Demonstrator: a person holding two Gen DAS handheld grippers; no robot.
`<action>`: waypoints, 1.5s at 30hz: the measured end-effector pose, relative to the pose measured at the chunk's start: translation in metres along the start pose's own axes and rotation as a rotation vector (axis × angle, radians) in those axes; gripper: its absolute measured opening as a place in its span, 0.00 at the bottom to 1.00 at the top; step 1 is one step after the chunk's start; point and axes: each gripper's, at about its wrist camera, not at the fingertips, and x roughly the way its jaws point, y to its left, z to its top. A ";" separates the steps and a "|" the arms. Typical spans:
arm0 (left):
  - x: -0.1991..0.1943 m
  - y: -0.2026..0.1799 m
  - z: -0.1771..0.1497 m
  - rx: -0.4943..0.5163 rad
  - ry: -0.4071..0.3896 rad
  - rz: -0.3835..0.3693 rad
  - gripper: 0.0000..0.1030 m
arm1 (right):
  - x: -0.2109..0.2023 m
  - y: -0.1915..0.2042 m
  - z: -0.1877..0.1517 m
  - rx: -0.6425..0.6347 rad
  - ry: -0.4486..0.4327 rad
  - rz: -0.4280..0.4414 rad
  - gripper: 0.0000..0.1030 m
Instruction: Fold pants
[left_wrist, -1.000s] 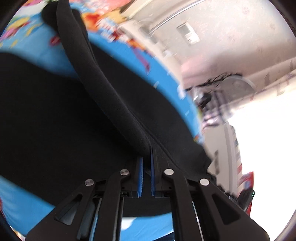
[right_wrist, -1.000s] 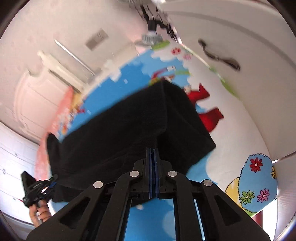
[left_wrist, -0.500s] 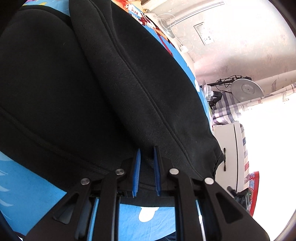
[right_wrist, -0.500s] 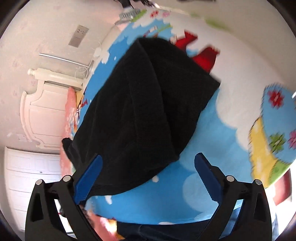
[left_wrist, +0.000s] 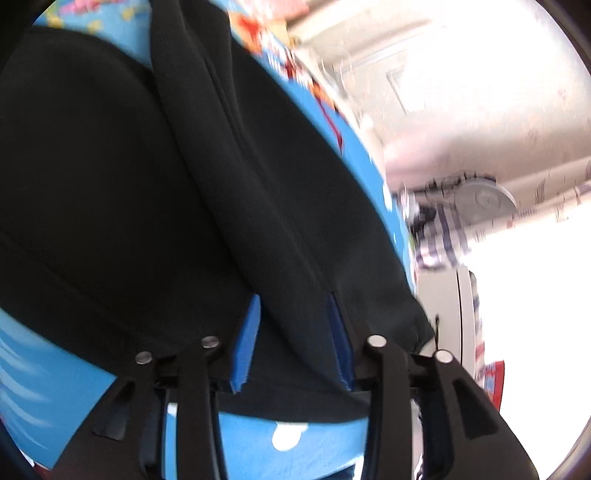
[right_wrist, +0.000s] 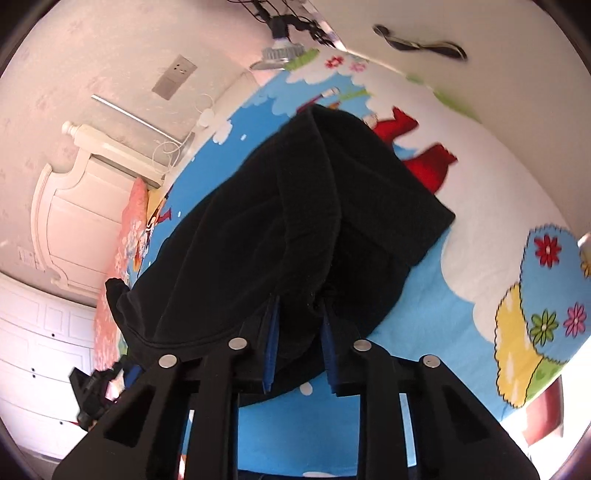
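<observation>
One black pants (right_wrist: 295, 221) between two parted grippers.

One pair of black pants (right_wrist: 295, 221) lies at the centre of the right wrist view, on one bedsheet (right_wrist: 461, 302) printed with clouds and flowers. Two grippers appear: the right gripper (right_wrist: 299, 347) at 6 o'clock, and the left gripper (right_wrist: 92, 387) at 8 o'clock. One white headboard (right_wrist: 74, 206) stands at 9 o'clock, one wall socket plate (right_wrist: 173, 75) at 11 o'clock, and one dark door handle (right_wrist: 421, 40) at 1 o'clock. In the left wrist view, the left gripper (left_wrist: 295, 332) shows two blue pads (left_wrist: 247, 343).
</observation>
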 end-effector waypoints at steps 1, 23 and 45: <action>-0.008 0.003 0.013 -0.010 -0.033 0.029 0.42 | 0.001 0.002 0.002 -0.010 -0.008 0.001 0.20; -0.119 0.030 0.117 -0.101 -0.303 0.211 0.09 | -0.033 -0.012 0.075 -0.070 -0.094 -0.077 0.13; 0.002 -0.021 0.111 0.628 -0.156 0.945 0.68 | 0.001 -0.031 0.041 -0.054 -0.092 -0.262 0.90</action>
